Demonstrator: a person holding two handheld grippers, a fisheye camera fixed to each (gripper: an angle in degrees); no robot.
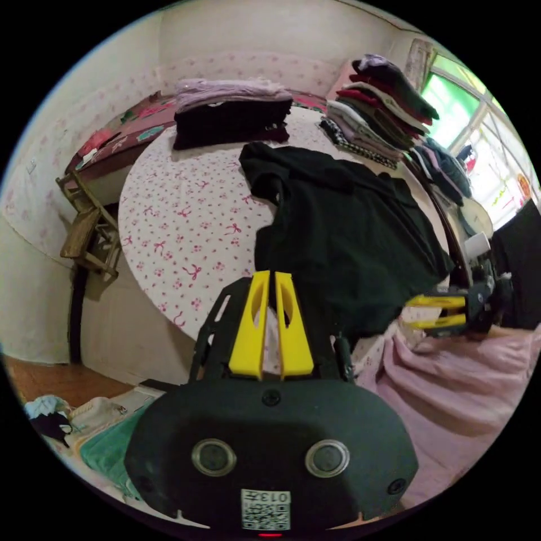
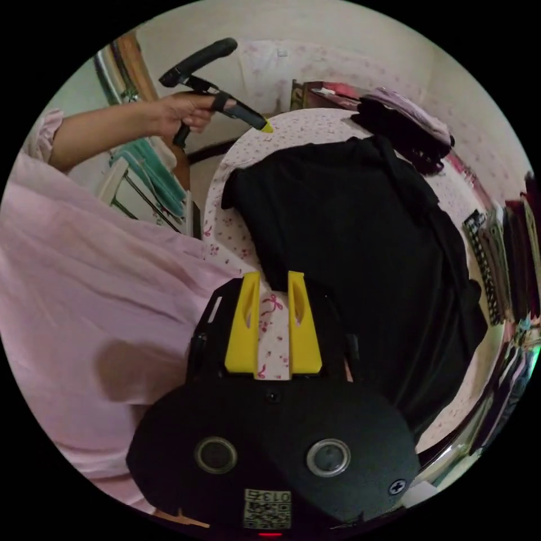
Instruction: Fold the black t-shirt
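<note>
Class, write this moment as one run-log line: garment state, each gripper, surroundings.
black t-shirt: spread unfolded on round table | left gripper: near hem, not gripping | right gripper: open, at hem | folded stacks: far side

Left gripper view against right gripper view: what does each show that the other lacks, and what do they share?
Left gripper view alone: a wooden chair beside the table, a bright window, and the right gripper at the shirt's near edge, apart from it.

Right gripper view alone: the person's bare hand holding the left gripper at the table's far edge.

Shared: the crumpled black t-shirt on the round table's bow-print cloth, plus folded clothes stacks.
</note>
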